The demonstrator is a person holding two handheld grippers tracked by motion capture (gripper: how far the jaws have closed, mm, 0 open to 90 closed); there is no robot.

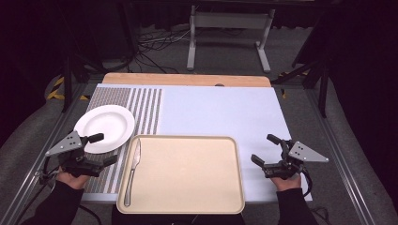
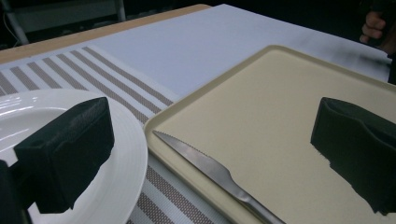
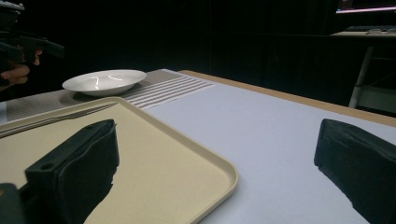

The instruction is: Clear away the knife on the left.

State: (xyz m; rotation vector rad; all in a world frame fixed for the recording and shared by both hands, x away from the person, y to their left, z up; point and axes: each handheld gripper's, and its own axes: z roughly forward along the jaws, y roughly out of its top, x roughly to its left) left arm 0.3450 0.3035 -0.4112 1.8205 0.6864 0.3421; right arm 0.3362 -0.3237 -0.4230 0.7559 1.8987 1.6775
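Knife (image 1: 133,169) lies flat along the left edge of one beige tray (image 1: 187,173), its blade pointing away from the person and its handle toward the near rim; in the left gripper view the serrated blade (image 2: 196,156) sits just inside the tray's raised lip. The tray rests at the near middle of the tabletop (image 1: 187,79), partly on a pale blue mat (image 1: 220,112) and, at its left side, on a brown-and-white striped placemat (image 1: 145,108). One white plate (image 1: 104,127) sits on the striped placemat, just beside the tray's far left corner and apart from the knife. The left tool (image 1: 104,149) is held low at the near left, its upper jaw over the plate's near rim and its lower jaw reaching toward the tray's edge; the jaws stand wide apart with nothing between them. The left hand (image 1: 70,179) grips it from below, the dark sleeve coming in from the bottom. The right tool (image 1: 266,150) hovers over the blue mat just right of the tray, pointed toward the far left, its jaws likewise spread wide and empty; the right hand (image 1: 286,182) holds it from behind. So: one knife, one tray, one plate, two tools, both gaping. Beyond the tabletop stand a white metal frame (image 1: 230,33) and loose cables (image 1: 155,44) on a grey floor.
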